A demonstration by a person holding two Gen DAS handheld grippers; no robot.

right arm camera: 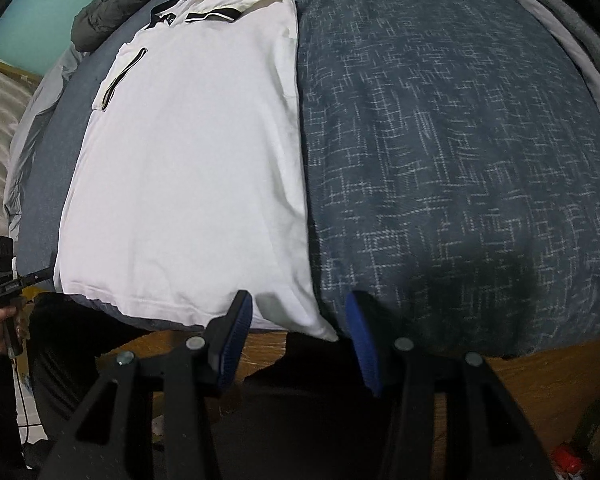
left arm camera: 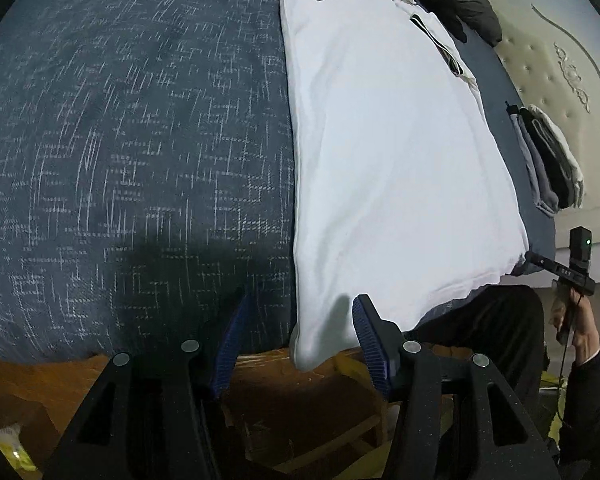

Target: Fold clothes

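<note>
White polo shirt (left arm camera: pixel 396 152), black trim at collar and sleeves, lies flat and lengthwise on the bed, sides folded in to a long panel; hem at the near bed edge, one hem corner hanging just over it.

Surface: bed cover (left arm camera: pixel 132 128), dark blue with a white crosshatch print, mostly bare beside the shirt. A dark jacket (left arm camera: pixel 460 0) lies past the collar end. Small stack of folded clothes (left arm camera: pixel 552 160), grey, black and white, sits near the headboard side.

Room: cream tufted headboard (left arm camera: pixel 548 72), teal wall (right arm camera: pixel 40 4) behind it, brown wood floor (right arm camera: pixel 540 380) below the bed edge.

Left tongs (left arm camera: pixel 300 344): apart, blue pads either side of the hanging hem corner, not pressing it.

Right tongs (right arm camera: pixel 296 340): apart, over the other hem corner, pads clear of the cloth.

A hand (left arm camera: pixel 576 320) grips the right tool's handle.
</note>
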